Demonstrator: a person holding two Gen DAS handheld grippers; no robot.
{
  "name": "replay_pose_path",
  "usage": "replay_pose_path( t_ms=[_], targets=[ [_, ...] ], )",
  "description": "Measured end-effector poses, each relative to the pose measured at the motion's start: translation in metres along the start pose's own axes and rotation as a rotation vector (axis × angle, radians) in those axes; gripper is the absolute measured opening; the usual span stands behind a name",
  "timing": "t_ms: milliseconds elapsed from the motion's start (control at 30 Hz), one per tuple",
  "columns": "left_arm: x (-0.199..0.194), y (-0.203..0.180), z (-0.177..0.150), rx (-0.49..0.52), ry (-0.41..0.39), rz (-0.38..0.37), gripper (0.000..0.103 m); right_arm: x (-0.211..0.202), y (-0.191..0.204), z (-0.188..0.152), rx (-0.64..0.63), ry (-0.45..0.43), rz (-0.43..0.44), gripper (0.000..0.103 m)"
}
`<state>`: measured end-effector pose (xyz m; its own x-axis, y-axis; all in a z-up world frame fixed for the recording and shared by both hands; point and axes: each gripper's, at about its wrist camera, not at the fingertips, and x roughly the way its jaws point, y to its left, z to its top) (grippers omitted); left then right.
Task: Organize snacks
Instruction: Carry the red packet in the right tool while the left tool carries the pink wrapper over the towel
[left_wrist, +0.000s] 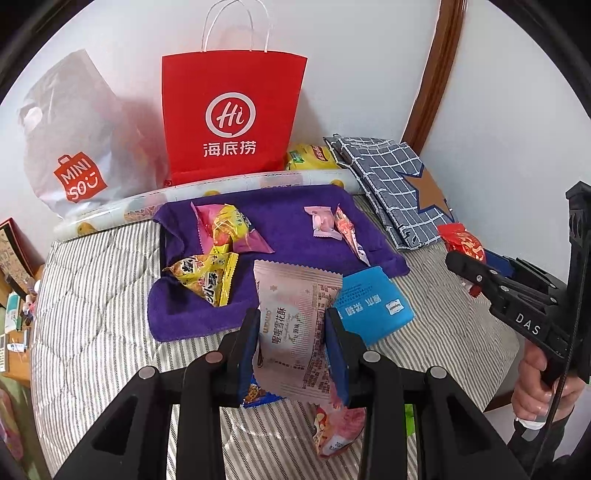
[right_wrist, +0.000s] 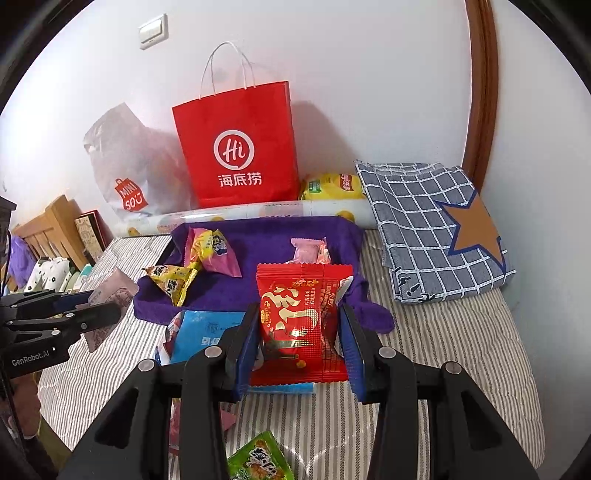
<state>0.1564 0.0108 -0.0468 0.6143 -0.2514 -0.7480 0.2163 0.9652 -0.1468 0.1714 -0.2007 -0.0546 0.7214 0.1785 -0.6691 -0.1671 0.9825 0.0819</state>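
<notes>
A pale pink snack packet (left_wrist: 295, 332) and a red packet (right_wrist: 301, 325) hang lifted above the striped bed's (right_wrist: 443, 350) near edge; yellow and pink snacks (left_wrist: 218, 236) lie on the purple towel (left_wrist: 280, 199).

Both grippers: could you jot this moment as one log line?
left gripper: shut on pale pink packet | right gripper: shut on red packet | purple towel: holds sorted snacks

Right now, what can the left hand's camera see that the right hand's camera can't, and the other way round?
Only the left wrist view: the left gripper shut on a pale pink snack packet. Only the right wrist view: a wall switch, a green snack packet, and the right gripper shut on a red snack packet. Both: the red paper bag, purple towel, checked cloth.
</notes>
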Motion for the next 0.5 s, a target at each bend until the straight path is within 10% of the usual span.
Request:
replay_pose_path(
  t_ms=[500],
  targets=[
    [-0.001, 0.008, 0.016, -0.008, 0.001, -0.035, 0.033, 0.005, -0.004, 0.01, -0.009, -0.021, 0.043, 0.041]
  ],
)
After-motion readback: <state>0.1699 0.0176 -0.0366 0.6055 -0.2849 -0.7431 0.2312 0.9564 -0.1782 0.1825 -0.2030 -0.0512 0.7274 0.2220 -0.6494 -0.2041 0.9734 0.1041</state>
